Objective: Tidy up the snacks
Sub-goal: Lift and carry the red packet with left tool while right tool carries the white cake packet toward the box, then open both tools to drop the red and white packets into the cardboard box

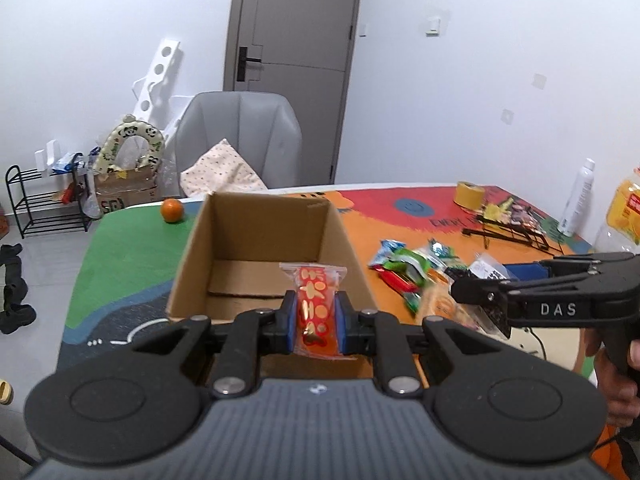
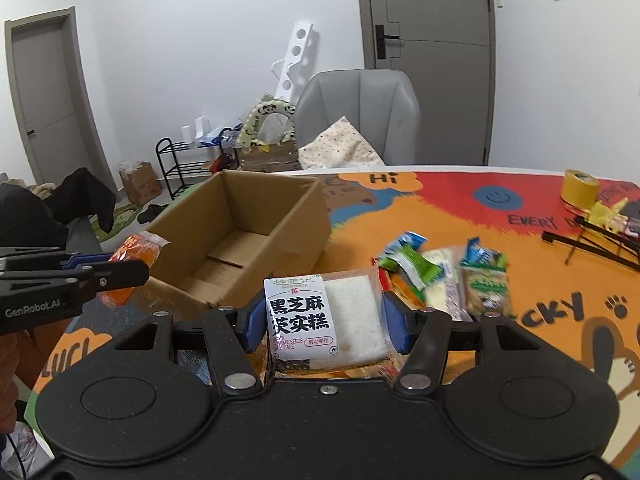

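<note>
Centre foreground, left grip: left gripper [image 1: 316, 322] clamped on red snack packet [image 1: 318, 308], long axis pointing away toward cardboard box [image 1: 224, 248].
Centre foreground, right grip: right gripper [image 2: 326, 328] pinching white cake packet [image 2: 326, 320], flat, label facing up.
Surroundings: loose snack pile [image 2: 444, 276] right of box; orange [image 1: 172, 211], tape roll [image 1: 469, 194] on table [image 1: 120, 248].
Writing: "SESAME SEEDS", "DAS", "GenRobot.AI".

Cardboard box [image 1: 264, 236]: matt brown corrugated paper. Red snack packet [image 1: 318, 312]: glossy clear plastic film. Sesame cake pack [image 2: 328, 320]: shiny plastic wrap. Left gripper [image 1: 316, 320]: matt black plastic, blue textured pads [image 1: 341, 322], metal pivots. Tablecloth [image 1: 128, 256]: smooth printed.
</note>
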A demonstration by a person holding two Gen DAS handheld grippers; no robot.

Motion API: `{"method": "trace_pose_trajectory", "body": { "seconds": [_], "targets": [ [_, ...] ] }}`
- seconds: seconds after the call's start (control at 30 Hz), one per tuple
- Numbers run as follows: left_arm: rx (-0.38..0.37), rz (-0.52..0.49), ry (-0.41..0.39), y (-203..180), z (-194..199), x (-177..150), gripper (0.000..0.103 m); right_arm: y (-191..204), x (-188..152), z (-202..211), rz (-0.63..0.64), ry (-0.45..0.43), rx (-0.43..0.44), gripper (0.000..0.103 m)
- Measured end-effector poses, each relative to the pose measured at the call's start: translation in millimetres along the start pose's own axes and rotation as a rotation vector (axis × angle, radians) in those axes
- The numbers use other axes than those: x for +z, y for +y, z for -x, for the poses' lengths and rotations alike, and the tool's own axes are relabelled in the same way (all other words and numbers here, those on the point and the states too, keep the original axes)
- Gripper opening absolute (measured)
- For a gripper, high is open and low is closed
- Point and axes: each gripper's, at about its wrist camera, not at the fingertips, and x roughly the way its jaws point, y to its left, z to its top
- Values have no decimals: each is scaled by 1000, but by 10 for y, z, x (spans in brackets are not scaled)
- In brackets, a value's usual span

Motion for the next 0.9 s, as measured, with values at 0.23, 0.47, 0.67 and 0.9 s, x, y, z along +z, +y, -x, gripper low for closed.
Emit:
{"method": "trace_pose_trajectory", "body": {
  "seconds": [0.23, 0.47, 0.67, 0.9],
  "targets": [
    [17, -2, -3, 200, -113, 112, 18, 218, 173, -146, 19, -12, 17, 56],
    [29, -3, -3, 336, -244, 182, 18, 377, 293, -310, 38, -11, 32, 56],
    [28, 7, 17, 444, -408, 228, 18, 436, 378, -472, 40, -1, 46, 56],
    [37, 23, 44, 557, -588, 306, 18, 498, 453, -648, 34, 13, 58, 56]
  ]
}}
